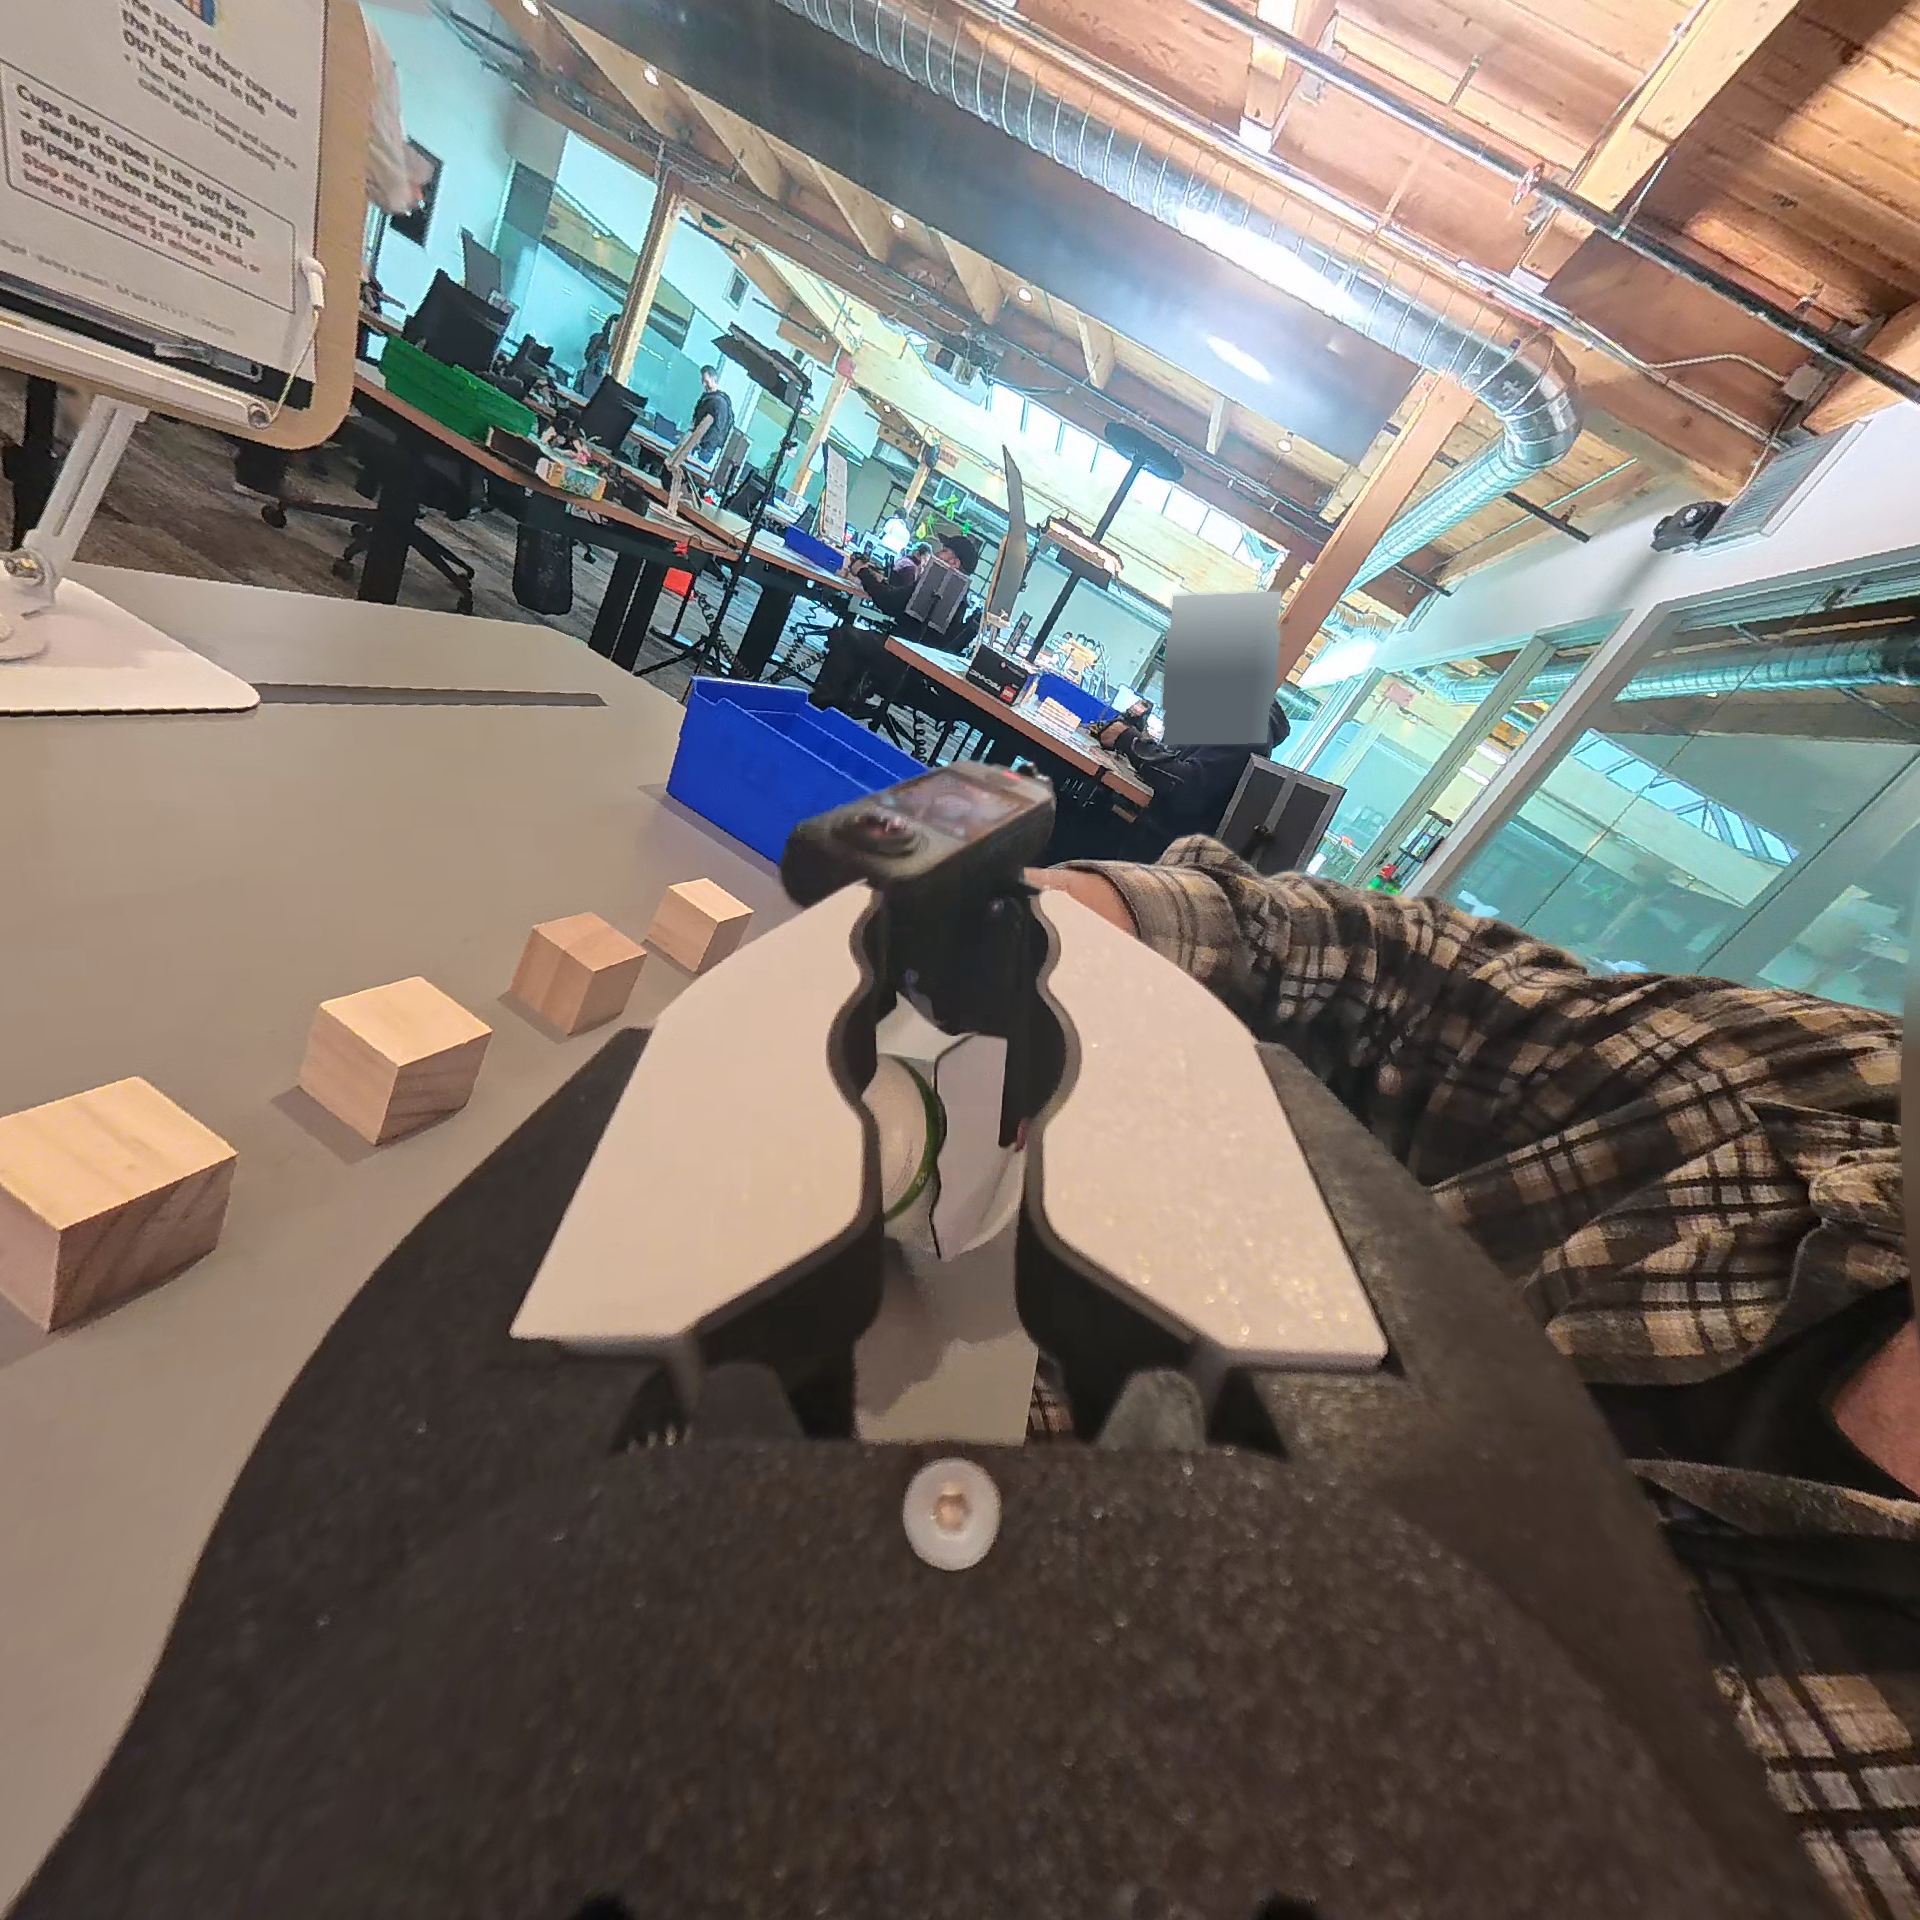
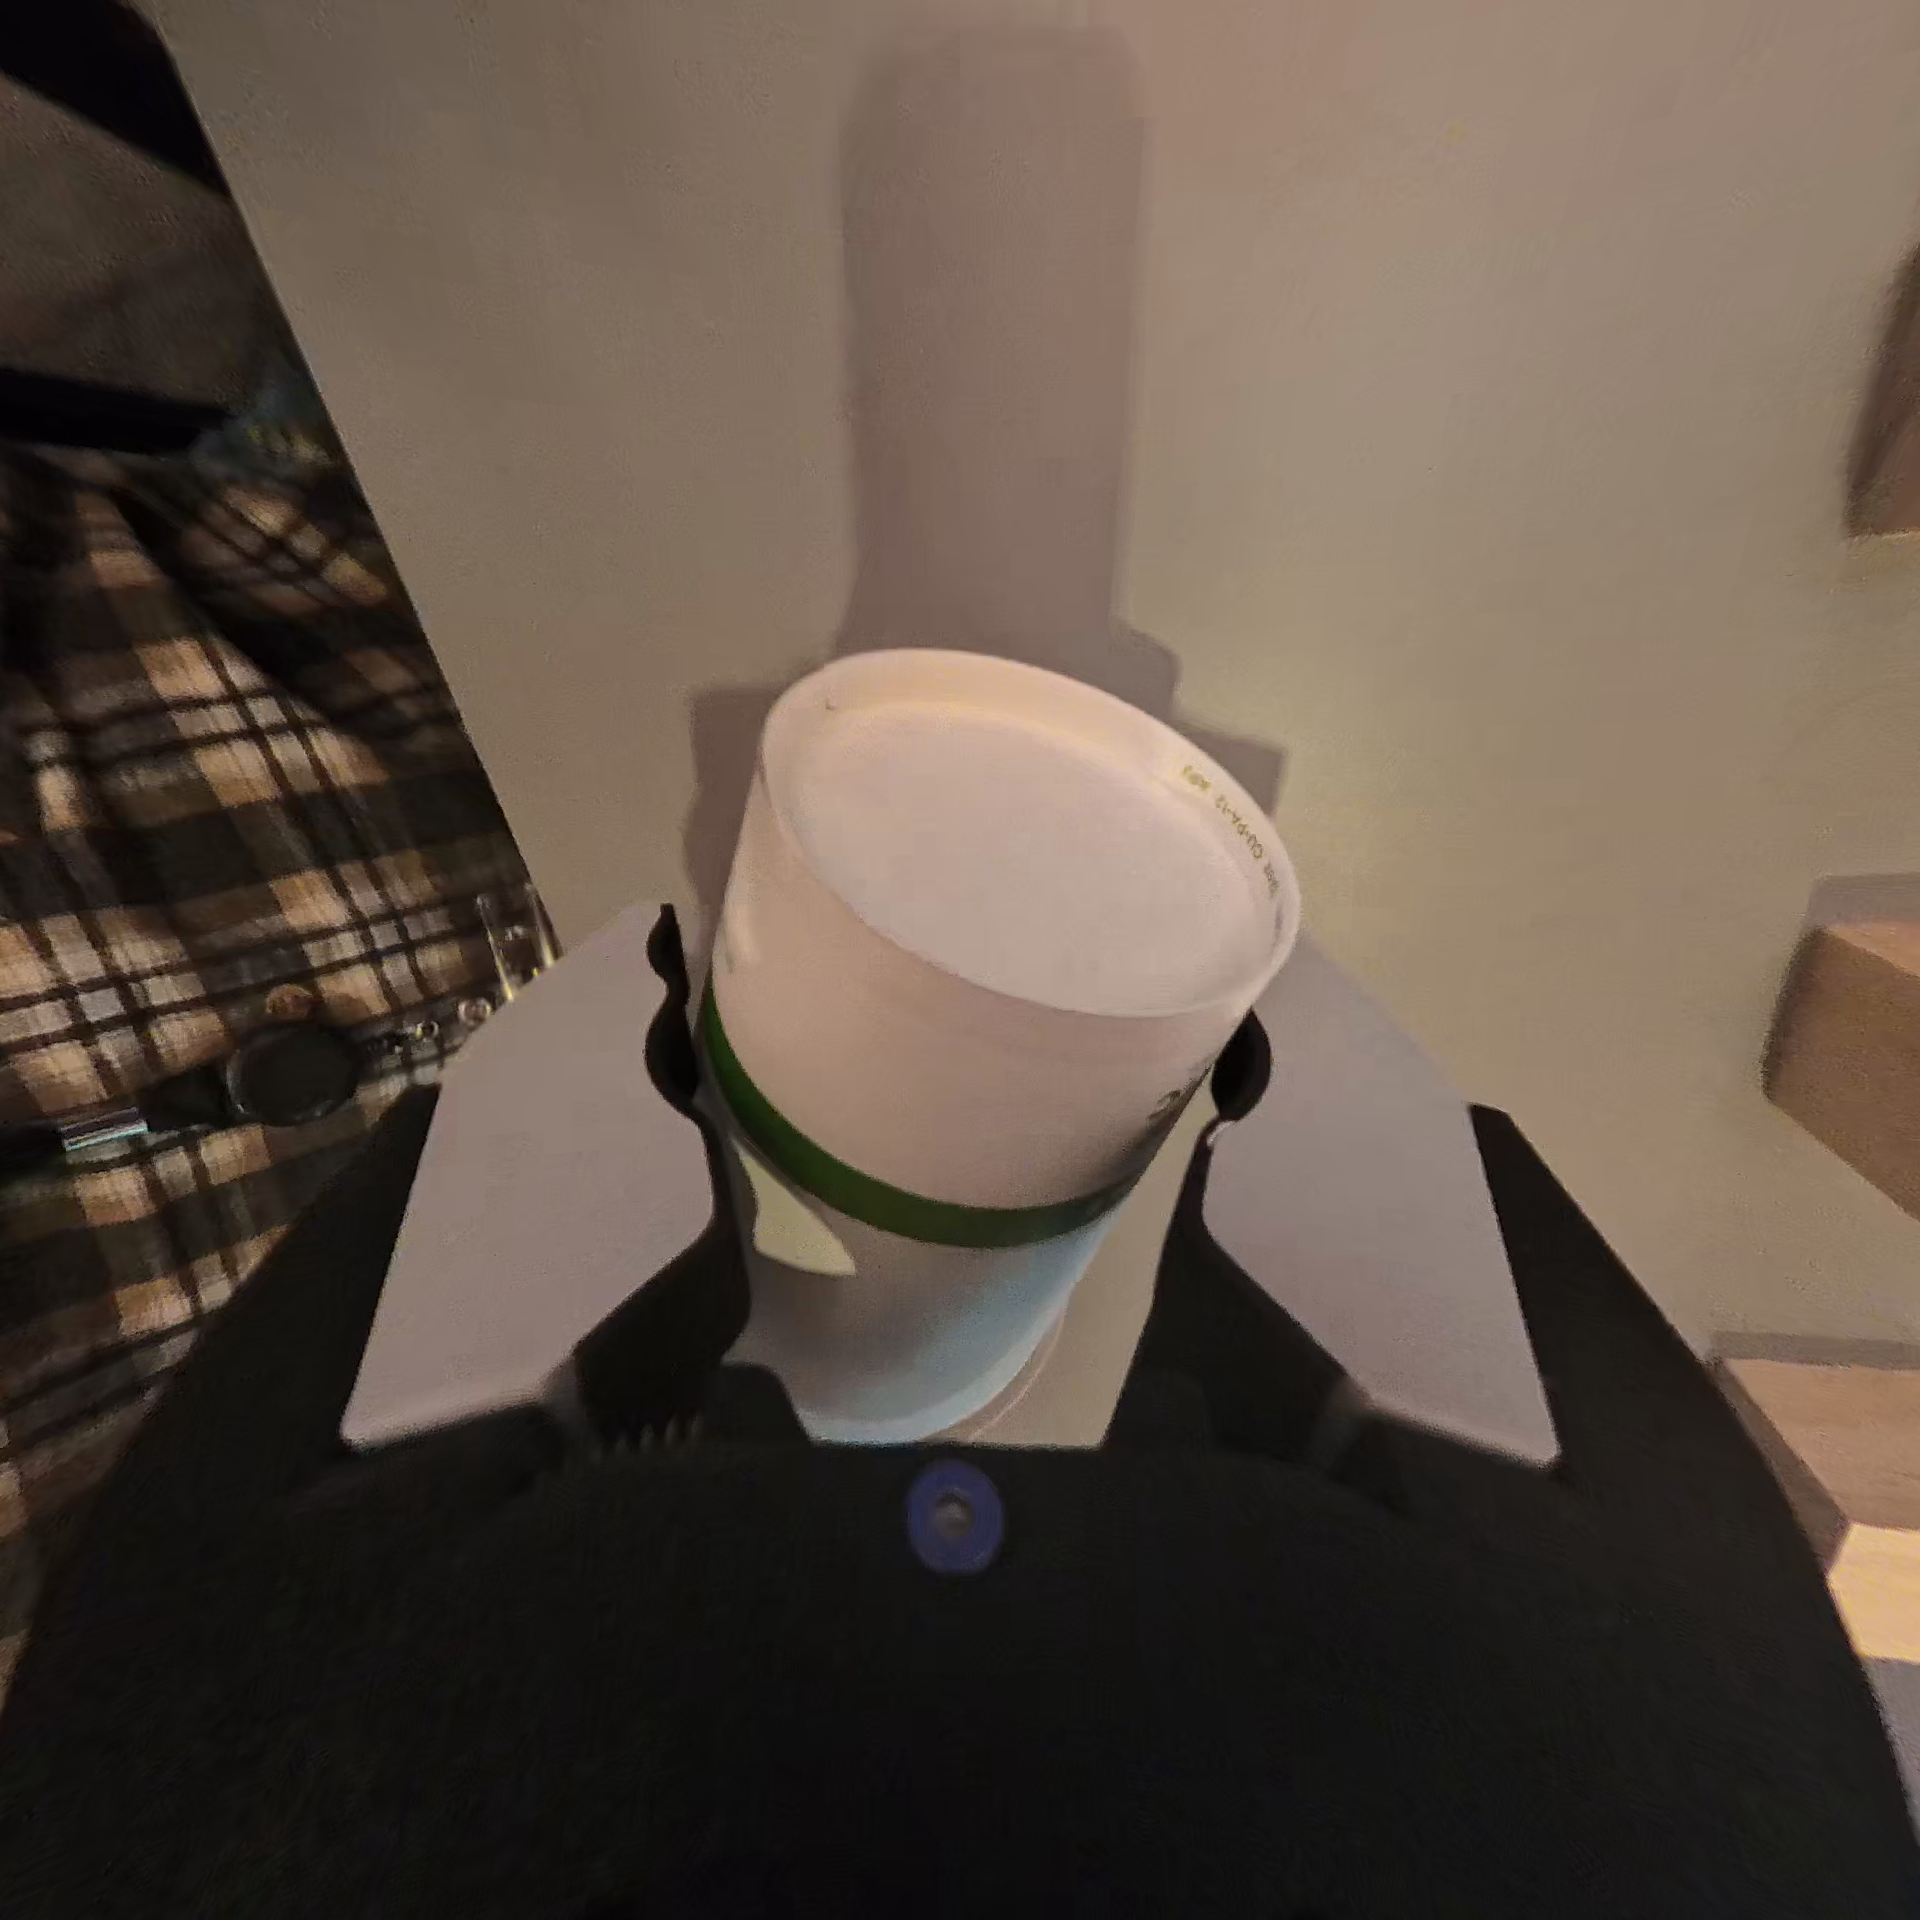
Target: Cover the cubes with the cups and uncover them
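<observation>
A white paper cup (image 2: 997,997) with a green band sits upside down between my right gripper's (image 2: 956,1049) fingers, its flat base tipped toward the camera and the grey table (image 2: 520,312) beyond it; the jaws are closed against the cup's sides just above the band. In the left wrist view the same cup (image 1: 914,1153) shows through the gap between my left gripper's (image 1: 951,1039) fingers, which stand apart and hold nothing, with the other gripper and its small black camera (image 1: 920,826) beyond them. To the left of it, four wooden cubes (image 1: 395,1055) lie uncovered in a row on the table, spaced apart. A blue bin (image 1: 769,764) sits at the table's far edge. A plaid sleeve (image 1: 1507,1091) reaches in from the right, and a white stand (image 1: 62,540) carries a printed sheet at far left.
</observation>
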